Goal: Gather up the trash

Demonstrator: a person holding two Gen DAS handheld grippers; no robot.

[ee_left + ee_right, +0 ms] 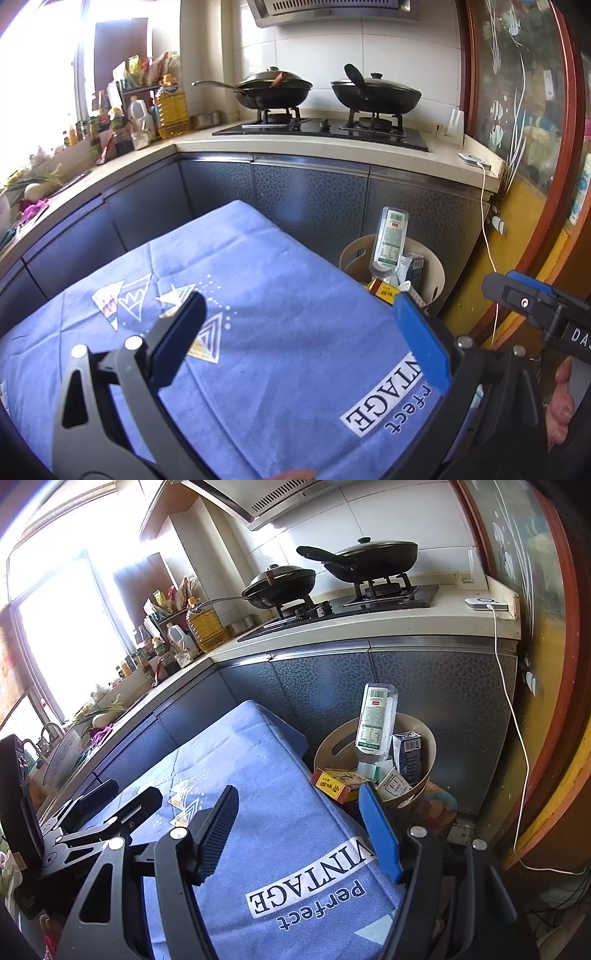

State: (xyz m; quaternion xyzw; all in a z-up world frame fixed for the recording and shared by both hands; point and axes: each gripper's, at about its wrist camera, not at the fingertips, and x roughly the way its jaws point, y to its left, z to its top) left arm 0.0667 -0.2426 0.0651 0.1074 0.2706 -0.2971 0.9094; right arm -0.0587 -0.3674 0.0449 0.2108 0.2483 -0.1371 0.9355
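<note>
Right wrist view shows the beige trash bin (424,738) on the floor beside the table, already holding an upturned plastic bottle (375,720), a dark carton (406,753), a paper cup (393,784) and a yellow seasoning box (338,782) (resting on the rim). My right gripper (299,830) and left gripper (295,332) both stand spread wide, holding nothing. No litter is visible on the blue tablecloth (266,768); I judge collection essentially complete.
</note>
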